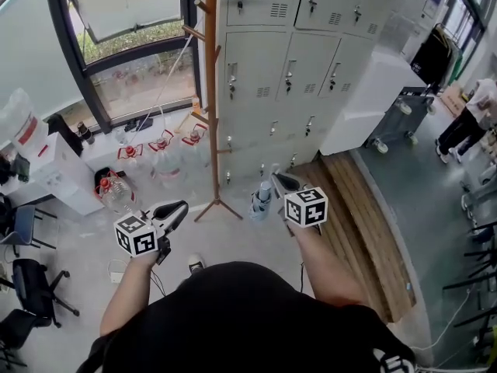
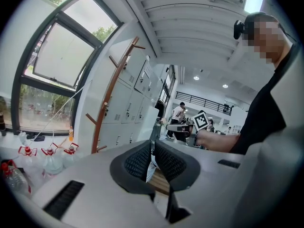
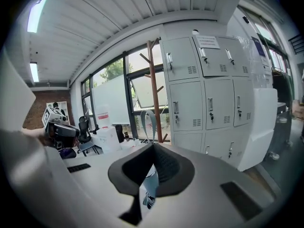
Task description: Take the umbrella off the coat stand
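The wooden coat stand (image 1: 210, 92) rises in front of me beside the grey lockers, and its pegs look bare. A folded pale-blue umbrella (image 1: 262, 198) hangs low near the stand's feet, off the pegs. My right gripper (image 1: 278, 181) is shut on it. In the right gripper view its strap loop (image 3: 150, 122) sticks up above the jaws and its body (image 3: 150, 194) hangs below them. My left gripper (image 1: 177, 210) sits left of the stand's base, its jaws together on nothing. Both gripper views show the stand (image 2: 108, 103) (image 3: 153, 89).
Grey lockers (image 1: 295, 68) stand right of the coat stand. Several water bottles (image 1: 167, 158) cluster on the floor under the window. A wooden platform (image 1: 365, 224) runs along the right. Office chairs (image 1: 31, 286) stand at the left, and a person (image 1: 466, 123) stands far right.
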### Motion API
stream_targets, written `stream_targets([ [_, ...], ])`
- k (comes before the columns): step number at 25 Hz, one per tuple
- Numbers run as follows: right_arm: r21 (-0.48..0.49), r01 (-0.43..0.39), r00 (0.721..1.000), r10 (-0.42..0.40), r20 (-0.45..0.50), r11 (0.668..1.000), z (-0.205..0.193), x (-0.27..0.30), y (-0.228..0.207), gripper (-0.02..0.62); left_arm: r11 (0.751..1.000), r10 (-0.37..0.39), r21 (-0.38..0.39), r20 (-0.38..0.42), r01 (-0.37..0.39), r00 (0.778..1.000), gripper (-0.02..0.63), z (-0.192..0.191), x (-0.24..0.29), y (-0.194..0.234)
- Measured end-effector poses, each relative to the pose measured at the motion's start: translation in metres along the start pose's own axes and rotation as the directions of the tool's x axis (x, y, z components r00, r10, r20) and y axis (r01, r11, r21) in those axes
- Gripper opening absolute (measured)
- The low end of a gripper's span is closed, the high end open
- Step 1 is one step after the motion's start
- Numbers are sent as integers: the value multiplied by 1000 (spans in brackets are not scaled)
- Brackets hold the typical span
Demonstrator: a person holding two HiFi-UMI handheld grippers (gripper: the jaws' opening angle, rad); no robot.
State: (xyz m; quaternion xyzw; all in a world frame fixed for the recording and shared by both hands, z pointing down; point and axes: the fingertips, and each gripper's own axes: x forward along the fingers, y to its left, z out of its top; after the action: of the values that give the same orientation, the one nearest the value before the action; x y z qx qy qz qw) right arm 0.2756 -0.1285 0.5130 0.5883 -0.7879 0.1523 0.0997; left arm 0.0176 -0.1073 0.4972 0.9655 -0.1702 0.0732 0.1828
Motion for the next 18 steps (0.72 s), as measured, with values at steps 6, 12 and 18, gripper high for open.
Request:
stream_targets([
  [6,4,-19,1000,19,20,1000,-11,-40,-2,14,1000,14,17,9,-14,1000,41,-7,2,-36],
  [12,-4,-30,999,30,24,1000,-18,-65,-4,14,1000,18,23,11,-18,1000,41,-12,2,-58],
  [18,-4,-31,999,31,34,1000,-25,-81,-7,14,999,48,21,34,-49,998,41,-12,-9,-61],
])
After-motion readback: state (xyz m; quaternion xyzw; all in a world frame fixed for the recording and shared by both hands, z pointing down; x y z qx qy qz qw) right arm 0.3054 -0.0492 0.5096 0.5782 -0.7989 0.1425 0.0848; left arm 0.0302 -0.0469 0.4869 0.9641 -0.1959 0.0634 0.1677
